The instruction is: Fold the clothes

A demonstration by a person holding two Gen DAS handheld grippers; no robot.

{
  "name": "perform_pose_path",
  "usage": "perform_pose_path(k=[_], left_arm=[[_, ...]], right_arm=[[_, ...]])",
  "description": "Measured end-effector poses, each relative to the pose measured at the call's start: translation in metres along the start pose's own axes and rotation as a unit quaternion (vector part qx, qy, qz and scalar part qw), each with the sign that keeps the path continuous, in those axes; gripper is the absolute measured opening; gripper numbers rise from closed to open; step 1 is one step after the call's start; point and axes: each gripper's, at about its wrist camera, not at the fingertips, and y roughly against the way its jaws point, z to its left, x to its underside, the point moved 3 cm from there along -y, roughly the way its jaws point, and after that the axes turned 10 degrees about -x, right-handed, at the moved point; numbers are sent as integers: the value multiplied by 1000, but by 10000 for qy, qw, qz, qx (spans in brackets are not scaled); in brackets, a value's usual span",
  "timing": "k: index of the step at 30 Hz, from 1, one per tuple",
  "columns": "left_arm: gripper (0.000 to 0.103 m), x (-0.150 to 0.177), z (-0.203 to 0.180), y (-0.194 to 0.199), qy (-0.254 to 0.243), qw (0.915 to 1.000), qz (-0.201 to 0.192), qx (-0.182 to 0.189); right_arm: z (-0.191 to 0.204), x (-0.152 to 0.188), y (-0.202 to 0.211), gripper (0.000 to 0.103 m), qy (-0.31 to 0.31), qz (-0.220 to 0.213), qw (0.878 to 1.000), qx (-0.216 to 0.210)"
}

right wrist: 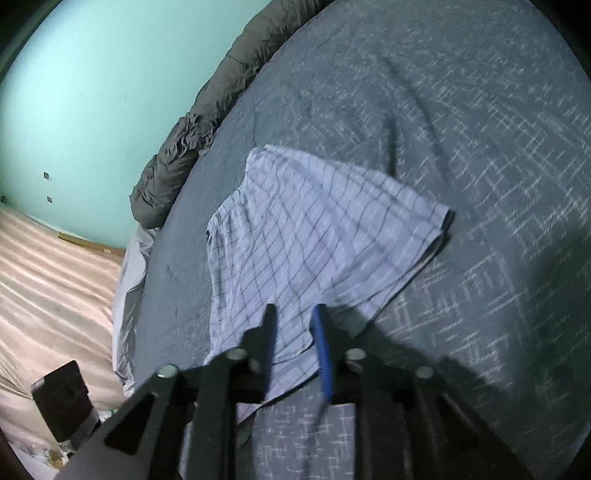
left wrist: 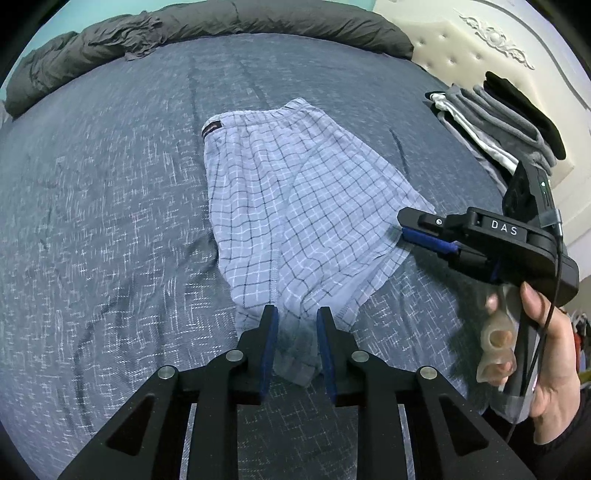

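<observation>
Light blue checked shorts (left wrist: 295, 192) lie flat on the dark blue bedspread (left wrist: 110, 221), waistband at the far end. My left gripper (left wrist: 295, 314) stands open at the near hem, its blue pads apart with a fold of cloth lying loose between them. In the same view my right gripper (left wrist: 402, 223), held by a hand (left wrist: 554, 350), sits at the right leg hem. Its own view shows the shorts (right wrist: 314, 229) under and ahead of the right gripper (right wrist: 293, 312), whose fingers are apart over the cloth without pressing on it.
A stack of folded grey, white and black clothes (left wrist: 498, 122) sits at the right by the cream headboard (left wrist: 461, 44). A rolled grey duvet (left wrist: 221, 26) lines the far edge of the bed. The bed's edge and a teal wall (right wrist: 92, 92) lie left of the right gripper.
</observation>
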Motion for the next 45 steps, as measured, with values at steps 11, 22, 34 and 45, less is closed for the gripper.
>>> perform_pose_path(k=[11,22,34,45], left_arm=[[24,3,-1,-4,-206,9997,56,-82],[0,7,2,-11,-321,9991,264,118],[0,2,3,4,-401,9991,127,71],[9,11,-11,-17,-506,9983,233,-184]], right_arm=[[-6,2,-4,5,74,46,9999,69],[-3,-5,12,1,61,-205,9997,-134],[-12,-8,17,1,-45,-213,9998,8],[-17,-7,10,1,-54,-129,9999,-8]])
